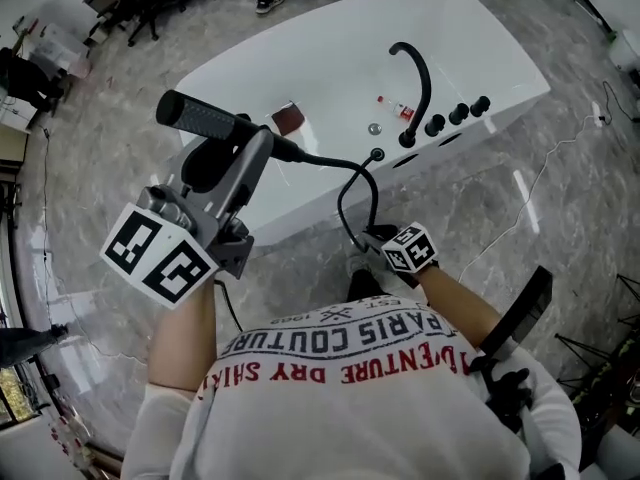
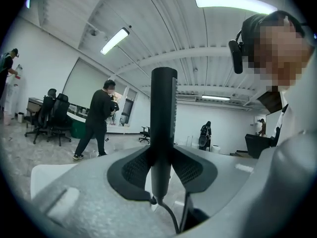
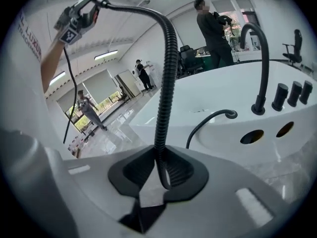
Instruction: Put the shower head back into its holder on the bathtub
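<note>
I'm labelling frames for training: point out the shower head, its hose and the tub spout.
shower head [image 1: 205,118]: head view, middle of its black barrel.
hose [image 3: 167,83]: right gripper view, ribbed upright stretch.
tub spout [image 1: 427,88]: head view, curved neck.

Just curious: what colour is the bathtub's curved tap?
Black curved tap; best in the right gripper view.

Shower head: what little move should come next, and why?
Probably carry the shower head across toward the holes by the knobs on the tub. The left gripper is shut on it, well away from those holes. The right gripper is shut on the hose, so it could guide the loop along and stop it snagging.
</note>
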### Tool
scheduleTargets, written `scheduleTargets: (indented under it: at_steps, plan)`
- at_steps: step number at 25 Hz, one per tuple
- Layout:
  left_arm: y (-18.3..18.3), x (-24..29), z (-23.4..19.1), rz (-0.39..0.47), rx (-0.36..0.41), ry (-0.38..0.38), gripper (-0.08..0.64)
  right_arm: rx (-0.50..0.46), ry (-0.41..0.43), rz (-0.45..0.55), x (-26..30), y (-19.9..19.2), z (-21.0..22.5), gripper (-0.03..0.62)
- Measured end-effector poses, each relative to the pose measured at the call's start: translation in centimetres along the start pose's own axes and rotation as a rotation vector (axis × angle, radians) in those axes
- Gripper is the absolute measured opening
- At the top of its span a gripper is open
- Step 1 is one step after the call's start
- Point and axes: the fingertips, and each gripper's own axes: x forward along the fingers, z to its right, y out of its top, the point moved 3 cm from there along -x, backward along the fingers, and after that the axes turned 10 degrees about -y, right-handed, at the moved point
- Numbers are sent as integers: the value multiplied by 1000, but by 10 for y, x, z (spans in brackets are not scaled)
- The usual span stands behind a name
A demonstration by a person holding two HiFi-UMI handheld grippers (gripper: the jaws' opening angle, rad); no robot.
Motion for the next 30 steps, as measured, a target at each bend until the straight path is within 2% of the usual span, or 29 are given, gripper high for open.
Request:
scheduleTargets:
  at_steps: [8, 19, 26, 30]
  plan:
    - [-23, -11, 0, -28, 0, 45, 137, 119, 47, 191, -60, 41, -25, 61]
    - [-34, -30, 10, 24, -26, 35, 137, 263, 27, 514, -157, 107, -28, 61]
    - [-46, -46, 8, -5, -40, 66, 135, 185, -91, 645, -205, 147, -1, 61]
    - [-57, -49, 7, -38, -59, 74, 135, 108, -157, 669, -221, 171, 9, 63]
